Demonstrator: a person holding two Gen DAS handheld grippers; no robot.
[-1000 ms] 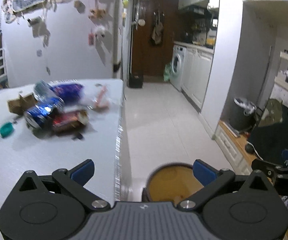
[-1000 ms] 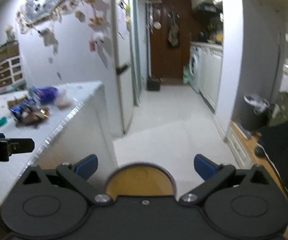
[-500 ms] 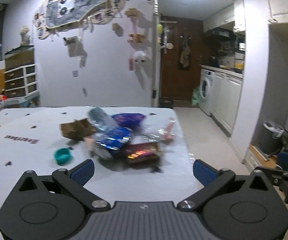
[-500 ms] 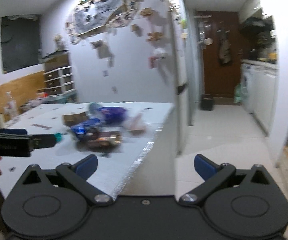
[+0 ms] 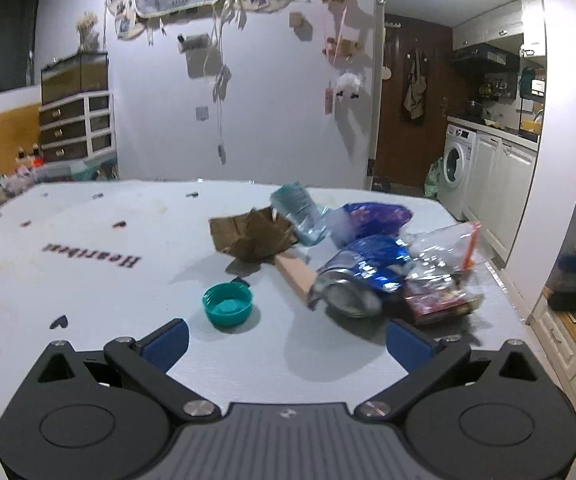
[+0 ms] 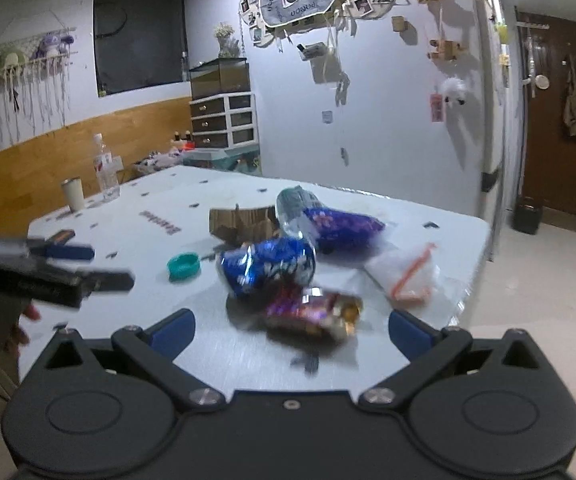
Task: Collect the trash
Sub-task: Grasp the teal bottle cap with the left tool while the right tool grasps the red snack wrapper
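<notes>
We see our right gripper (image 6: 290,330), fingers (image 6: 171,330) spread wide, above the desk (image 6: 135,224). Ahead: shiny red wrapper (image 6: 314,312), crushed blue can (image 6: 267,266), teal cap (image 6: 183,266), clear bag (image 6: 406,274).

Dim bluish room, ceiling glare (upper right), motion blur, fisheye bending

Teal cap (image 5: 227,310); blue crushed can (image 6: 265,266); brown cardboard (image 5: 249,234).
</notes>
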